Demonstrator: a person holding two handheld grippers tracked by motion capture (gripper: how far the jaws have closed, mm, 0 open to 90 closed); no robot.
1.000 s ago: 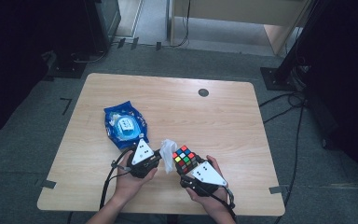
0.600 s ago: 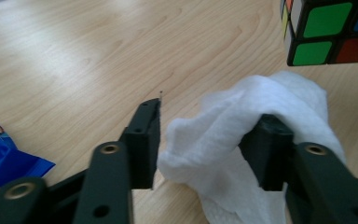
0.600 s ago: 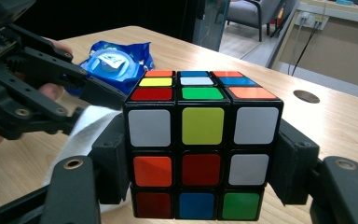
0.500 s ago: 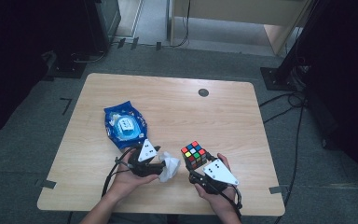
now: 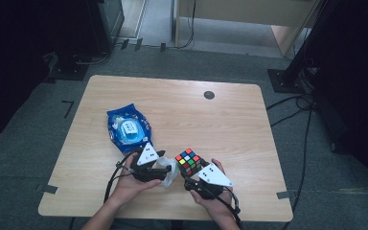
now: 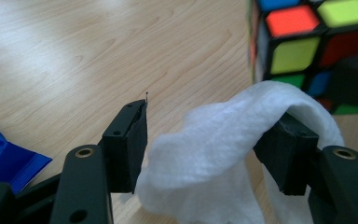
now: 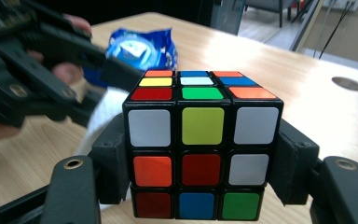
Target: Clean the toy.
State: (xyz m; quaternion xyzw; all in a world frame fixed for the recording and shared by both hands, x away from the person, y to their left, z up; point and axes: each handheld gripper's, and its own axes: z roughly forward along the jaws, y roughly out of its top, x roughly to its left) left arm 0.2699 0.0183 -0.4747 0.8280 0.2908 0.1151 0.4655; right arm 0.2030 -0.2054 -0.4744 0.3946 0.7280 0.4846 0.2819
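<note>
The right tongs (image 7: 200, 186) were clamped on the puzzle cube (image 7: 200, 149), steadying it above the bench (image 5: 230, 124) for wiping. Just beside it, the left tongs (image 6: 209, 149) had just been opening; the white wipe (image 6: 223, 154) hung loosely between them, draped over one jaw. Both hands rested low, tongs angled toward each other.

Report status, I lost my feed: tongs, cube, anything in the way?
Left tongs just opened, white wipe draped loose between. Right tongs clamped on cube. Blue packet lies aside, clear.
</note>
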